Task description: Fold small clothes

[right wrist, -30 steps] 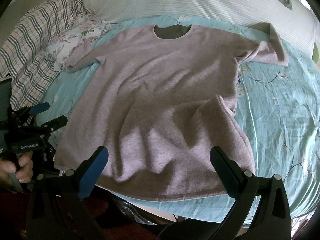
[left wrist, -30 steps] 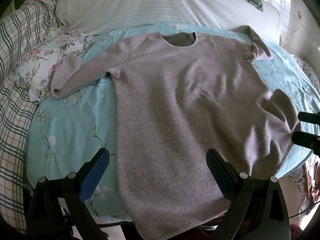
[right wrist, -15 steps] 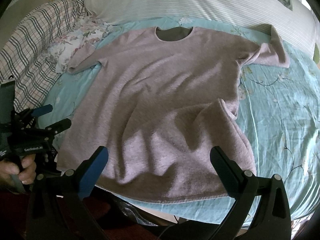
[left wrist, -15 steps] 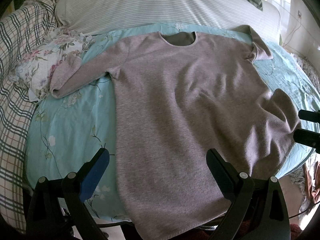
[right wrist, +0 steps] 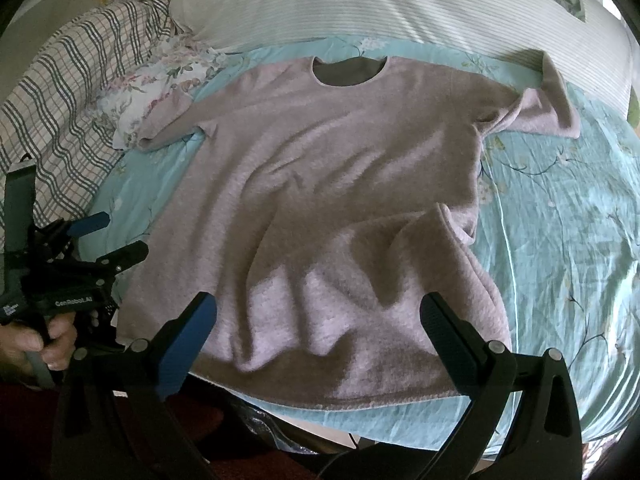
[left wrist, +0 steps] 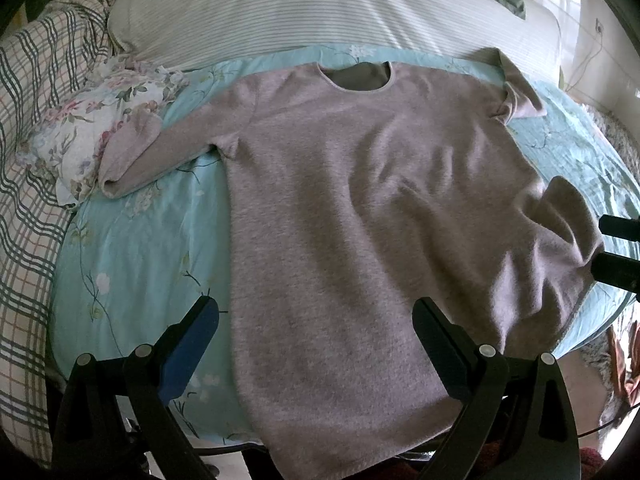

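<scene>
We hold both claws low at the near hem of the pink sweater [left wrist: 360, 220], fingers pointing forward over it. The left claw [left wrist: 316, 344] is spread wide, gripping nothing; our left hand [right wrist: 36, 340] is wrapped around its handle. The right claw [right wrist: 320, 332] is likewise spread and empty above the rumpled hem. The sweater lies flat on the floral turquoise bedsheet [right wrist: 560, 220], neckline far from us, beyond it a striped pillow [left wrist: 320, 4].

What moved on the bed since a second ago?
Almost nothing. The right wrist view crept slightly closer to the sweater, and the left gripper shows a little larger in it. Neither gripper took hold of anything: both hang open before the hem. The sweater stayed spread flat on the blue sheet.
</scene>
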`<state>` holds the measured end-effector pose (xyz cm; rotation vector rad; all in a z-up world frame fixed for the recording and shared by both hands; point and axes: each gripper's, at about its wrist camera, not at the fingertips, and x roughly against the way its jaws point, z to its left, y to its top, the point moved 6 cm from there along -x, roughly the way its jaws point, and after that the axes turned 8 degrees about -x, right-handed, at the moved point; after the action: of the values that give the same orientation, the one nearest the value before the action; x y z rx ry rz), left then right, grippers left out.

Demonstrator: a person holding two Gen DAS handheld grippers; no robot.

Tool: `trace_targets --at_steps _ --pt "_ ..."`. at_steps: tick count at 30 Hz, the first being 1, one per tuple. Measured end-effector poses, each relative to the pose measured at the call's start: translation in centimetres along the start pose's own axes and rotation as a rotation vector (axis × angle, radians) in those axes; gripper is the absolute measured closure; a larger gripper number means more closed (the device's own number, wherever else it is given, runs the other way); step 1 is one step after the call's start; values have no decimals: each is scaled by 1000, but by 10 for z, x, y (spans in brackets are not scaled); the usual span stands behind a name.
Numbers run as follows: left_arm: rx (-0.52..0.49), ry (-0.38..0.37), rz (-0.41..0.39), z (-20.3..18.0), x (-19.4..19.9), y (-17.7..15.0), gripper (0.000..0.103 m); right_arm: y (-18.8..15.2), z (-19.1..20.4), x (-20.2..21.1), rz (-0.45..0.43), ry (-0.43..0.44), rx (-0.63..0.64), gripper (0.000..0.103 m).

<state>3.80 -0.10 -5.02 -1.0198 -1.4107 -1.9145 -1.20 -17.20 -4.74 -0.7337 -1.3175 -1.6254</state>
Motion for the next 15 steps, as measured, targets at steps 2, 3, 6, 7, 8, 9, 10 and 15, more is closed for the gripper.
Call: trace_targets --at_steps 2,3,6,7,8,9,10,15 --pt "1 -1 2 0 -1 1 5 1 -1 0 4 -3 10 2" --pt "0 0 3 0 -1 1 5 1 0 0 3 0 9 2" --pt "0 5 4 0 -3 2 5 4 -1 1 0 13 1 2" --pt "0 8 8 0 -5 2 5 6 -2 1 0 15 -1 2" --pt "-3 14 12 0 -6 2 5 7 -2 0 -1 16 -4 2" --pt "-6 18 10 0 -7 3 5 8 -2 0 -2 16 -5 2" --pt "-11 23 11 0 -9 4 5 8 -2 0 -2 16 -4 2" --pt "-17 65 18 4 -12 6 5 13 -4 -2 -5 18 -8 2"
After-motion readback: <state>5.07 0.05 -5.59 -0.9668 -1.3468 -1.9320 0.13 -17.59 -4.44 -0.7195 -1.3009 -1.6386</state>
